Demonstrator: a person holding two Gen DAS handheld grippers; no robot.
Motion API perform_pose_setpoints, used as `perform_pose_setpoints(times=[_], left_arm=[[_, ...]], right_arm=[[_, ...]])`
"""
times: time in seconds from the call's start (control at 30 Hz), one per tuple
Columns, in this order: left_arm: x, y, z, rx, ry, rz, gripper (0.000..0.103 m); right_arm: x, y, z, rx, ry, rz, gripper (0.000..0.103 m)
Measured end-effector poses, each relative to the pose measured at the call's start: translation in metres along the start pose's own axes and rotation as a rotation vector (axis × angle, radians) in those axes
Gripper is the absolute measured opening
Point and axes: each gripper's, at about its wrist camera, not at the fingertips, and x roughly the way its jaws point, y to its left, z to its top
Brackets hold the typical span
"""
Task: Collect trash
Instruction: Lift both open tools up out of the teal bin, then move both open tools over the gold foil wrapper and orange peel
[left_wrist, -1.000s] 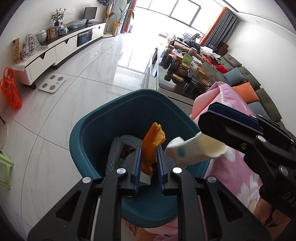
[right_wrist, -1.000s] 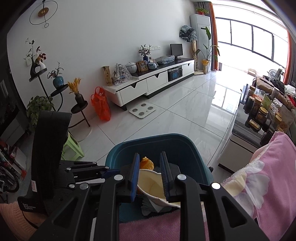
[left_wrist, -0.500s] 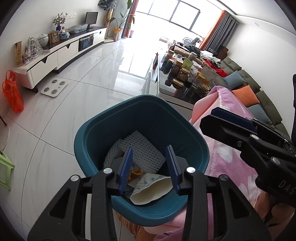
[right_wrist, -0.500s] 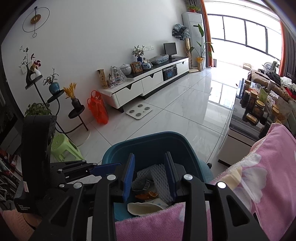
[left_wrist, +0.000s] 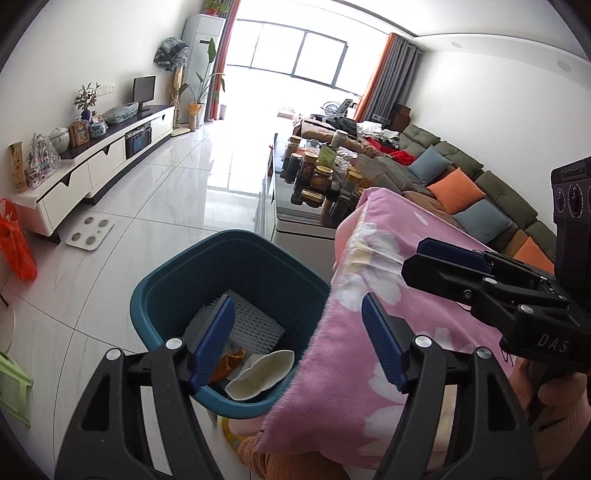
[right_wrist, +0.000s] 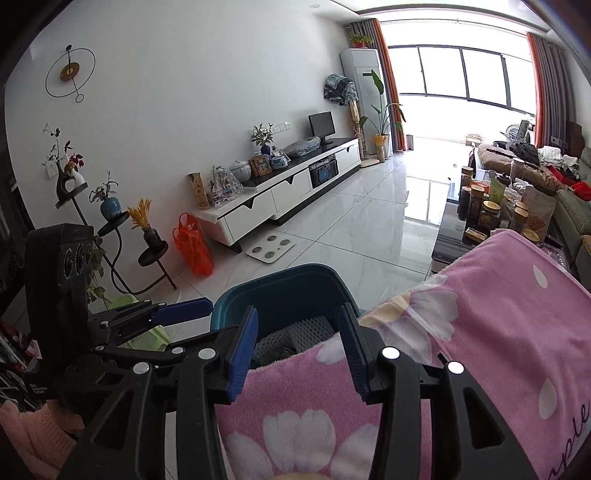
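Observation:
A teal bin (left_wrist: 177, 295) stands on the floor beside the pink flowered blanket (left_wrist: 388, 354). Inside it lie a white foam net (left_wrist: 251, 325), an orange peel (left_wrist: 231, 363) and a cream paper scrap (left_wrist: 262, 374). My left gripper (left_wrist: 299, 339) hangs above the bin's near edge; its jaws are opening with nothing between them. My right gripper (right_wrist: 299, 347) is over the blanket edge, its jaws also opening and empty; it shows at the right of the left wrist view (left_wrist: 454, 258). The bin (right_wrist: 280, 295) sits just beyond it.
A low glass table (left_wrist: 295, 218) crowded with jars stands behind the bin. A sofa with cushions (left_wrist: 472, 192) runs along the right. A white TV cabinet (right_wrist: 288, 192), an orange bag (right_wrist: 194, 247), a floor scale (right_wrist: 271, 249) and a green stool (left_wrist: 13, 387) are on the left.
Both grippers let go: the orange peel and the cream scrap dropped into the bin. Both jaws widened and both grippers drew back and up toward the blanket.

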Motion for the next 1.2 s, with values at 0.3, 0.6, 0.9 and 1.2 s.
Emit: perform_pose_setpoints(times=[0.3, 0.6, 0.9, 1.2], left_arm=[[-0.003, -0.085, -0.021, 0.121, 0.029, -0.193, 0.073], [0.018, -0.176, -0.052, 0.285, 0.13, -0.344, 0.073], [0.037, -0.239, -0.073, 0.373, 0.191, -0.422, 0.073], [0.044, -0.265, -0.072, 0.401, 0.212, -0.423, 0.072]], right_arm=[[-0.079, -0.054, -0.046, 0.126, -0.058, -0.147, 0.045], [-0.157, -0.124, -0.107, 0.317, -0.092, -0.345, 0.045], [-0.205, -0.182, -0.151, 0.453, -0.095, -0.491, 0.045], [-0.215, -0.219, -0.178, 0.558, -0.071, -0.488, 0.047]])
